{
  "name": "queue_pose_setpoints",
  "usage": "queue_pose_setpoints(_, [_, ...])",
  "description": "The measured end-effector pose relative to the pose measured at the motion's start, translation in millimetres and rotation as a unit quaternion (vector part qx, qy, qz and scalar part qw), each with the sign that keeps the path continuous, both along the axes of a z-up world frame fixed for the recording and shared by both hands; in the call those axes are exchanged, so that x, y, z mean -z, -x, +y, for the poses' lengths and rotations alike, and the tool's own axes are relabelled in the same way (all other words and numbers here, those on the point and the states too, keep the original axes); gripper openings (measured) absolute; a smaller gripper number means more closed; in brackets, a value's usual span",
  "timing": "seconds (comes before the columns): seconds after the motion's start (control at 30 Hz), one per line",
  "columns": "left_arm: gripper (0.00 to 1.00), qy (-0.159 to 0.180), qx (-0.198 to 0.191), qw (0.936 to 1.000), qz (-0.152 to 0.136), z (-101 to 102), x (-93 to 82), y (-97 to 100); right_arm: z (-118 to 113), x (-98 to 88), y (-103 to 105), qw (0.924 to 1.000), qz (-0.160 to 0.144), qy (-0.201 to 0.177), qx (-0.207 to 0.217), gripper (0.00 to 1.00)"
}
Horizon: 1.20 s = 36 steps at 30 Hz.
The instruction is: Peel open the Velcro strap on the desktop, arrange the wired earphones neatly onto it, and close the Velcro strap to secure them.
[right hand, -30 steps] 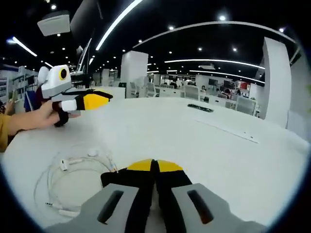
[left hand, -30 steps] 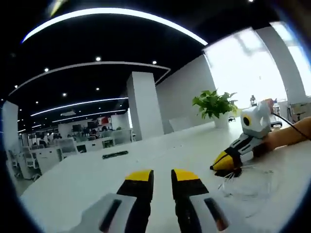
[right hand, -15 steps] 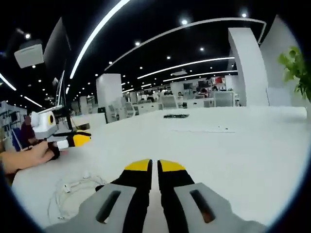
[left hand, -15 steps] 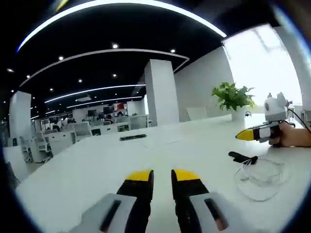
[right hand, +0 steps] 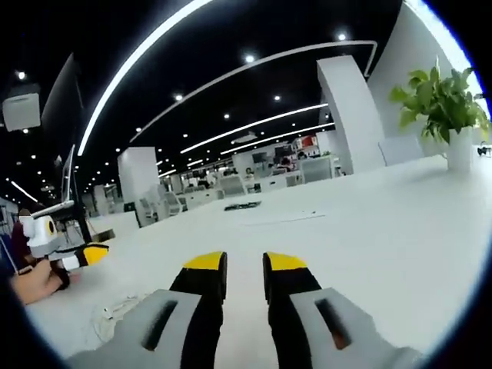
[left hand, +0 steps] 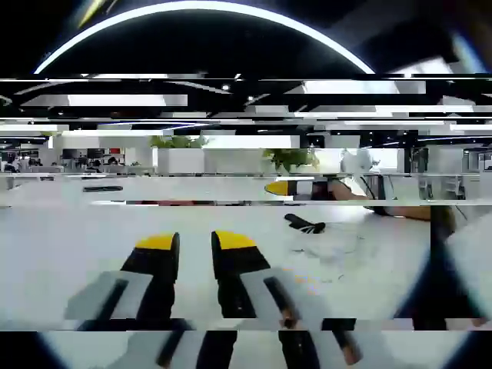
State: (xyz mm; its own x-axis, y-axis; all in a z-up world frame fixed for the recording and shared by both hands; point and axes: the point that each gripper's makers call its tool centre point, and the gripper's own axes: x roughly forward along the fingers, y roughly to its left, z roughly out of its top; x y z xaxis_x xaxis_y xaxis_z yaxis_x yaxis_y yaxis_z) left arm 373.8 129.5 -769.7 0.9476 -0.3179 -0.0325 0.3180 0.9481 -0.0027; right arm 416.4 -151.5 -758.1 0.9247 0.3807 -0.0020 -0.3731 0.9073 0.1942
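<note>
White office counter (right hand: 369,231): both hand-held grippers, left (left hand: 195,241) and right (right hand: 244,261), jaws apart and empty (earphones (left hand: 327,250) untouched), likely poised between steps.

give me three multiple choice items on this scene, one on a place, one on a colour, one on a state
1. In the right gripper view, where is the potted plant?
A. upper right, on the white table
B. lower left
C. between the claws

2. What colour are the right claw tips?
A. red
B. yellow
C. green

3. How do the right claw's jaws stand?
A. shut on the earphones
B. shut on the strap
C. open, holding nothing

Answers: 1 A, it stands at the table's far right edge; 2 B, both tips are yellow; 3 C, bare table shows through the gap.
</note>
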Motion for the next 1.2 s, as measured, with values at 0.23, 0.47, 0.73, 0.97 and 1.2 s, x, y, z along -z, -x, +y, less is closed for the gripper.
queue_pose_setpoints(0.23, [0.31,0.009,-0.006,0.9999,0.001,-8,0.5,26.3,-7,-2.6,21,0.9996,-0.004,-0.02,0.019,0.25])
queue_pose_setpoints(0.47, [0.36,0.008,0.003,0.9999,-0.008,-17,-1.9,47.9,-7,-1.9,30,0.9996,-0.009,0.006,0.027,0.29])
queue_pose_setpoints(0.73, [0.46,0.009,-0.016,0.9998,-0.002,-10,-1.1,44.3,4,0.1,38,0.9985,-0.02,0.05,0.014,0.36])
queue_pose_setpoints(0.97, [0.48,0.012,-0.021,0.9997,-0.004,-8,-1.8,48.6,-5,-3.6,36,0.9991,-0.021,0.027,0.024,0.39])
queue_pose_setpoints(1.2, [0.5,0.005,-0.025,0.9997,-0.001,-8,-0.6,45.9,-9,-4.0,31,0.9993,-0.017,0.018,0.027,0.42])
